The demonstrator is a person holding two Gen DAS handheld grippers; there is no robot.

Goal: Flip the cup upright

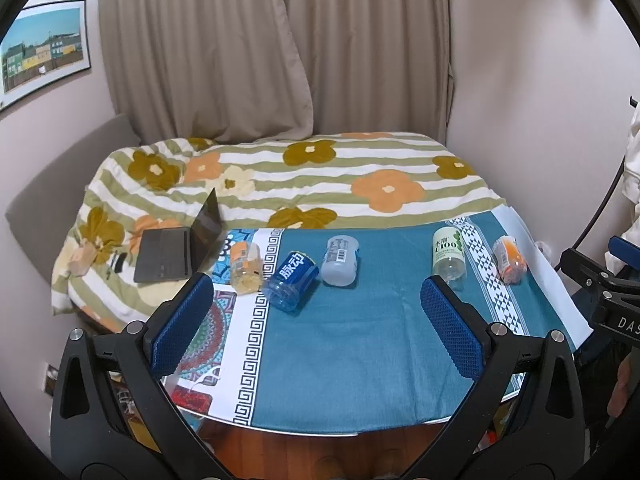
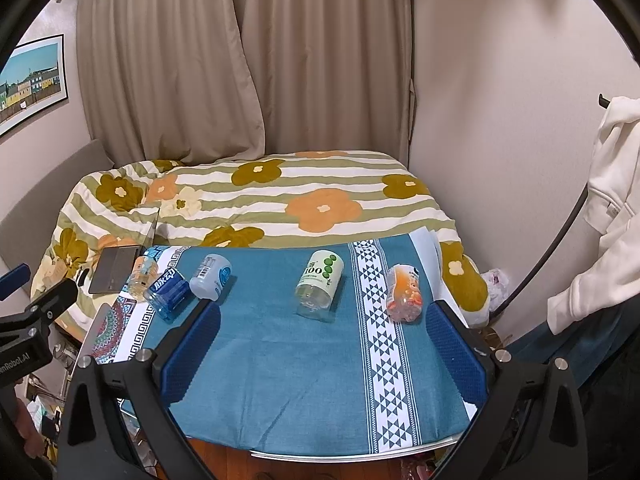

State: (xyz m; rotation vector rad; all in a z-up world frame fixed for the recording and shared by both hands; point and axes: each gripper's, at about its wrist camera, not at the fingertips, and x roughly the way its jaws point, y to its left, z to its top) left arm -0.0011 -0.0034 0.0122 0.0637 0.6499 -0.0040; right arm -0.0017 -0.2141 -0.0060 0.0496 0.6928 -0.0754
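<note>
Several cut-bottle cups lie on their sides on the blue-clothed table (image 1: pixel 360 344): an orange-labelled one (image 1: pixel 245 266), a blue one (image 1: pixel 291 280), a grey-white one (image 1: pixel 340 261), a green-and-white one (image 1: pixel 449 254) and an orange one (image 1: pixel 509 259). The right wrist view shows them too: blue (image 2: pixel 168 290), grey-white (image 2: pixel 211 277), green-and-white (image 2: pixel 320 284), orange (image 2: pixel 404 293). My left gripper (image 1: pixel 316 292) is open and empty, held back from the cups. My right gripper (image 2: pixel 320 316) is open and empty, just short of the green-and-white cup.
A bed with a flowered quilt (image 1: pixel 304 176) lies beyond the table, with an open laptop (image 1: pixel 176 250) on it. Curtains (image 1: pixel 280 48) hang behind. White clothing (image 2: pixel 612 208) hangs at the right. The table's near edge (image 2: pixel 340 456) drops to a wooden floor.
</note>
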